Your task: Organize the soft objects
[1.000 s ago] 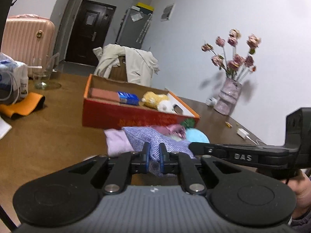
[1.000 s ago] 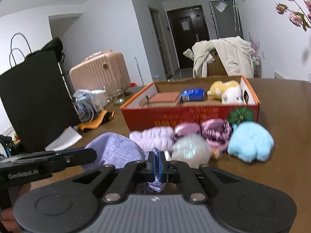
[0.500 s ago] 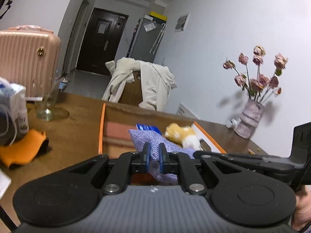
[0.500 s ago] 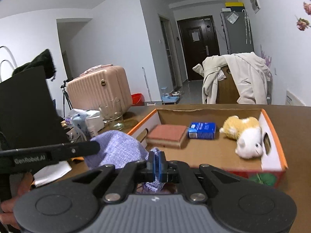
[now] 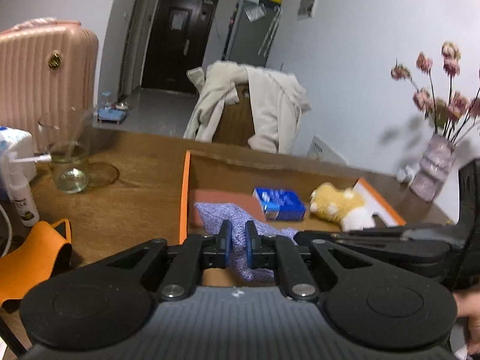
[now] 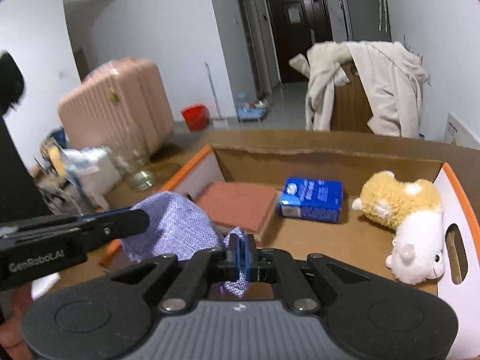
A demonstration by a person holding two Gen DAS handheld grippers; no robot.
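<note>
The lilac cloth (image 6: 175,225) lies partly hidden behind both claws. The left claw (image 5: 238,238) and the right claw (image 6: 242,253) each pinch it, angled down toward 12 o'clock over the box (image 6: 327,153).

Pretty dim, flat indoor light, kinda cool-toned. Heavy fisheye bending with dark corners. Flowers (image 5: 441,87) and suitcase (image 6: 117,111) are motion-smeared; the flowers throw a soft shadow on the wall.

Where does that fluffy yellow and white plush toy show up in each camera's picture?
Left wrist view: fluffy yellow and white plush toy right of centre, inside the orange-rimmed cardboard box.
Right wrist view: far right, same box.
Shared landmark: small blue packet just left of it.
</note>
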